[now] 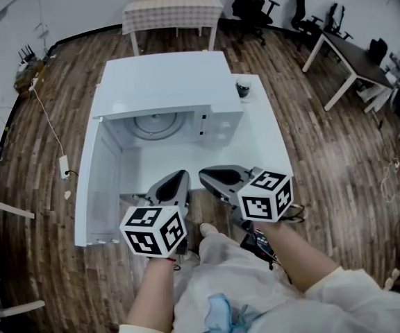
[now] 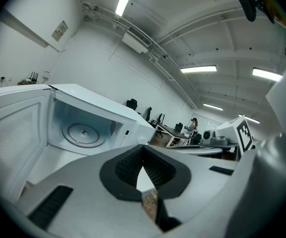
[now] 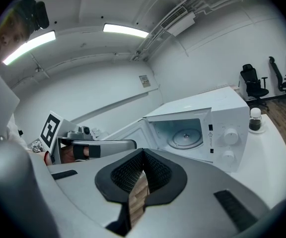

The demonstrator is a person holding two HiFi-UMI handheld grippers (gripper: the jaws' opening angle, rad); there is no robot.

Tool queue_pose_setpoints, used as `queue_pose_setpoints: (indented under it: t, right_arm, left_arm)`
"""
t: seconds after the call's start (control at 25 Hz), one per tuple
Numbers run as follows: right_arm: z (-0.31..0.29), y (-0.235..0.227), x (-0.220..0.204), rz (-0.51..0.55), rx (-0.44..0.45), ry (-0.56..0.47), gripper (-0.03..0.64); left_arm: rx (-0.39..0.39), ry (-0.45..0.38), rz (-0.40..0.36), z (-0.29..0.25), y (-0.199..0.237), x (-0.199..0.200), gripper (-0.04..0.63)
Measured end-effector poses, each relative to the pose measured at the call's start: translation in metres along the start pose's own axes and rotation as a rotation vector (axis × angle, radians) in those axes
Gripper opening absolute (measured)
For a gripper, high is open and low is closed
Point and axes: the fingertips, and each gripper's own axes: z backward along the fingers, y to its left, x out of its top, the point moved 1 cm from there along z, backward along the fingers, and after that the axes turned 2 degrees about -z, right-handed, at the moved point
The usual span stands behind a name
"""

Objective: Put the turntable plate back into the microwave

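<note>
The white microwave [image 1: 169,92] stands on a white table [image 1: 266,144] with its door [image 1: 92,186] swung open to the left. The round glass turntable plate [image 1: 157,125] lies flat on the oven floor inside the cavity; it also shows in the left gripper view [image 2: 85,133] and the right gripper view [image 3: 185,138]. My left gripper [image 1: 181,175] and right gripper [image 1: 203,175] hover side by side near the table's front edge, outside the cavity. Both are shut with nothing between their jaws. Each gripper view shows the other gripper beside it, the right gripper [image 2: 232,138] and the left gripper [image 3: 83,145].
A small dark-lidded jar [image 1: 243,89] stands on the table right of the microwave, also in the right gripper view [image 3: 254,119]. A cloth-covered table [image 1: 172,9] is behind, a desk [image 1: 346,54] and office chairs at the back right. Wooden floor surrounds the table.
</note>
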Motion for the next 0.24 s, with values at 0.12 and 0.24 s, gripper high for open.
queue_pose_setpoints:
  t: [0.12, 0.24]
  right_arm:
    - [0.0005, 0.0008, -0.0008, -0.001, -0.002, 0.002, 0.031]
    - [0.0002, 0.0008, -0.0003, 0.0, -0.001, 0.004, 0.031]
  left_arm:
    - [0.001, 0.001, 0.002, 0.0018, 0.0, -0.0015, 0.002]
    - [0.003, -0.001, 0.004, 0.0025, 0.001, -0.0013, 0.002]
